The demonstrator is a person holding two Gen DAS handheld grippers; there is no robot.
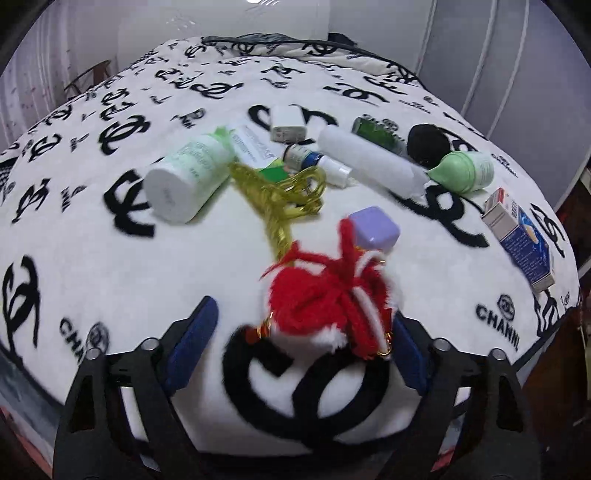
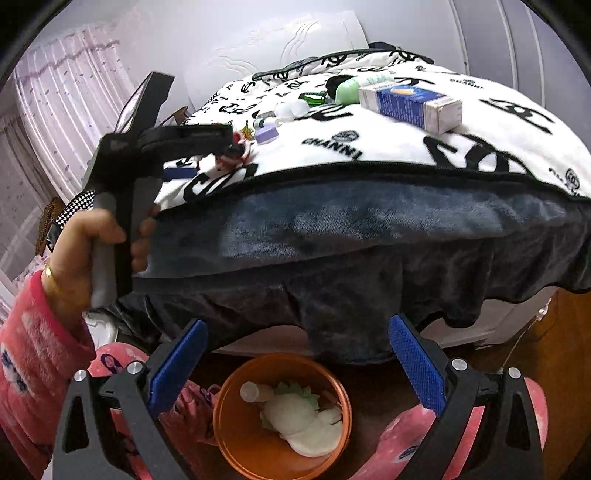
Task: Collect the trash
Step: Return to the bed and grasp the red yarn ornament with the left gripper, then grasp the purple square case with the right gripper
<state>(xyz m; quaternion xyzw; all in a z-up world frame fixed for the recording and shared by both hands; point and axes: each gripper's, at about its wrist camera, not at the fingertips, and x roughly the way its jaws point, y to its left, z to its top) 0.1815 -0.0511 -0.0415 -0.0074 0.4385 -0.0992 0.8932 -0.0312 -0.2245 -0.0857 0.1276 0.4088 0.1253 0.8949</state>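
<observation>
A red and white fuzzy ornament (image 1: 328, 302) lies on the logo blanket (image 1: 110, 258), between my left gripper's (image 1: 303, 343) open blue fingers. Beyond it lie a lilac cube (image 1: 375, 229), gold tinsel (image 1: 284, 192), a white and green bottle (image 1: 184, 177), a small spray bottle (image 1: 317, 162), a white roll (image 1: 369, 162), a green-capped item (image 1: 463, 171) and a blue box (image 1: 524, 240). My right gripper (image 2: 295, 373) is open and empty, low beside the bed, above an orange bin (image 2: 229, 443) holding white and green trash (image 2: 303, 421). The left gripper also shows in the right wrist view (image 2: 207, 155).
A white charger (image 1: 288, 123), a green bottle (image 1: 380, 134) and a black pompom (image 1: 428, 142) lie further back. The dark blanket edge (image 2: 369, 251) hangs over the bed side above the bin. The headboard (image 1: 221, 29) stands behind.
</observation>
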